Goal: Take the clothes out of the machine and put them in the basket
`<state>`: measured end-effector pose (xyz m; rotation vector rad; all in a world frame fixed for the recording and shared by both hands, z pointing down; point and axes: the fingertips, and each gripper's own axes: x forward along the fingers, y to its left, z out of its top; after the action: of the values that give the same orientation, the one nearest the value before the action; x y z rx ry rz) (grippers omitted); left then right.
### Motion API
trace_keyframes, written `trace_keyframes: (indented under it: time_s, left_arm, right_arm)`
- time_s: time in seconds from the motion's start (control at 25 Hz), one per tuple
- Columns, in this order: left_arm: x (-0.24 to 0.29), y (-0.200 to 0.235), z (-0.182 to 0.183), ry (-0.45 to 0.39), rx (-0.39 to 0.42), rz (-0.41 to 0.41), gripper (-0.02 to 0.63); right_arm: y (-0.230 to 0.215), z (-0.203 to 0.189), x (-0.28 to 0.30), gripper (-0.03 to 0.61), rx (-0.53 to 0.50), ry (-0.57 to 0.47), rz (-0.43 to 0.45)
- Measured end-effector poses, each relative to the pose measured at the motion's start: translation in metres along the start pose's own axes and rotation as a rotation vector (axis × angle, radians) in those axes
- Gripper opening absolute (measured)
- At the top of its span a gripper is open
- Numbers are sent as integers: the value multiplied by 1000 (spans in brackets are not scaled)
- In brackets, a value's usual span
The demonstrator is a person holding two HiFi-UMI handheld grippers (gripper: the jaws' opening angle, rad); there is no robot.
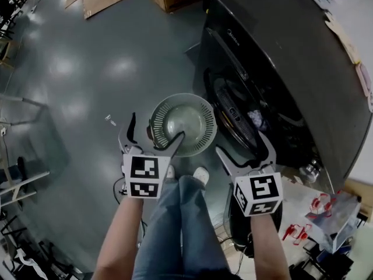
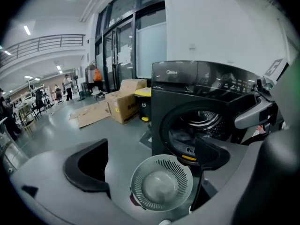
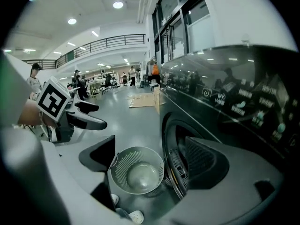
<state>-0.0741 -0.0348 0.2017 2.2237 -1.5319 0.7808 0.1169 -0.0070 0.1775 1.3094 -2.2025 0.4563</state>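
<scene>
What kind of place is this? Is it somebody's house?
Probably not a house. It looks like a big open work hall: a washing machine stands on a wide grey floor, cardboard boxes lie about, and a balcony railing runs overhead.

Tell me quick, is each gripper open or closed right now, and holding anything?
Left gripper: open, holding nothing.
Right gripper: open, holding nothing.

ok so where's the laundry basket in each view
Head view: basket at centre, on the floor just left of the washing machine.
Left gripper view: basket low in the middle, in front of the washing machine.
Right gripper view: basket low, left of centre, beside the washing machine.
Shared landmark: the washing machine's open round mouth, next to the basket in all three.
</scene>
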Motion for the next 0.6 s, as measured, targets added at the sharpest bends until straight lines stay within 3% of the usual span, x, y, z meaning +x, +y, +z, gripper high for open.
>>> trace_keyframes:
  time_s: [0.44,0.6]
  left_arm:
    - [70,-3,-83,60,-22,-51,568]
    - [96,0,-117,85,-56,-81,568]
  right_arm:
    - [1,-78,78,462,95,69,8]
    - [8,-108,110,462,172,90,36]
